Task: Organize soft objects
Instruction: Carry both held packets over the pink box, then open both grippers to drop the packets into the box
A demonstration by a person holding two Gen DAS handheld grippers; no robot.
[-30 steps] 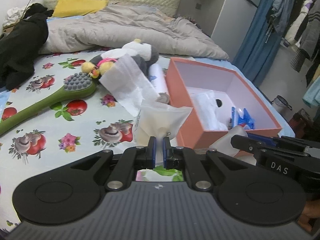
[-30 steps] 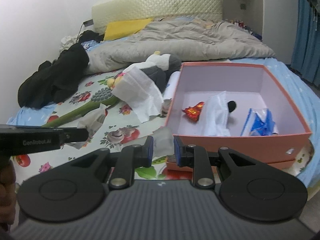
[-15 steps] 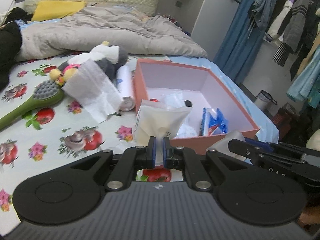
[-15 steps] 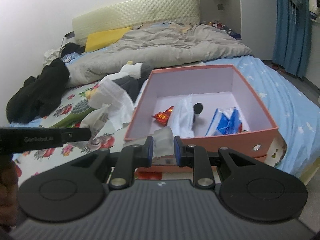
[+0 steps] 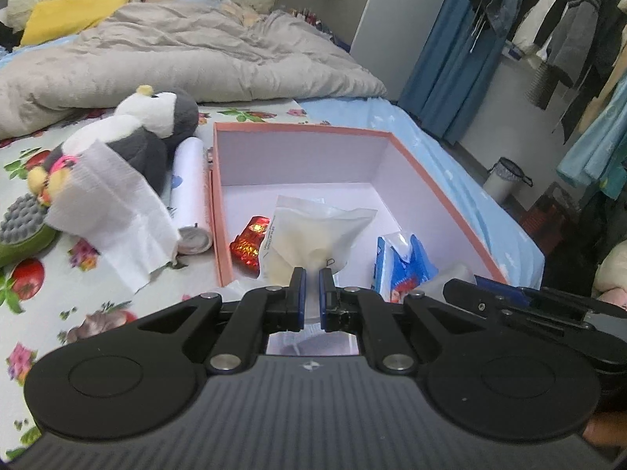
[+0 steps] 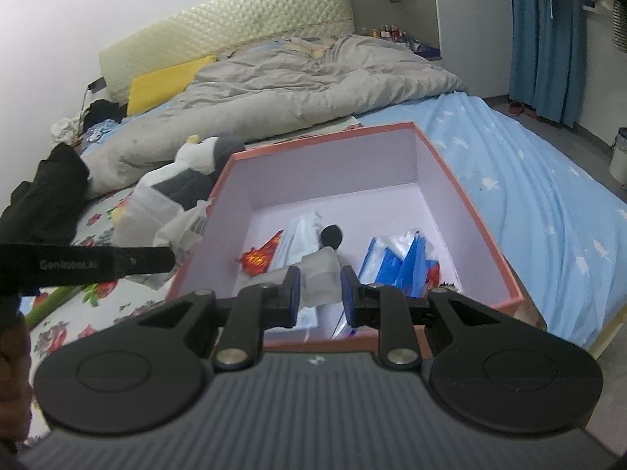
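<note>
The left gripper [image 5: 309, 280] pinches a cream plastic pouch [image 5: 313, 235] and the right gripper [image 6: 319, 288] clamps a pale translucent packet [image 6: 319, 274] — both held over the pink box [image 5: 443, 199]. Inside lie a red foil wrapper [image 5: 250, 241] and blue packets [image 6: 407, 254]; beyond the box's left wall, a plush penguin [image 5: 149, 133] sits on the bed.

Cream soft pouch [image 5: 313, 237] held over open pink box [image 5: 443, 196], frosted packet [image 6: 319, 278] held beside it
</note>
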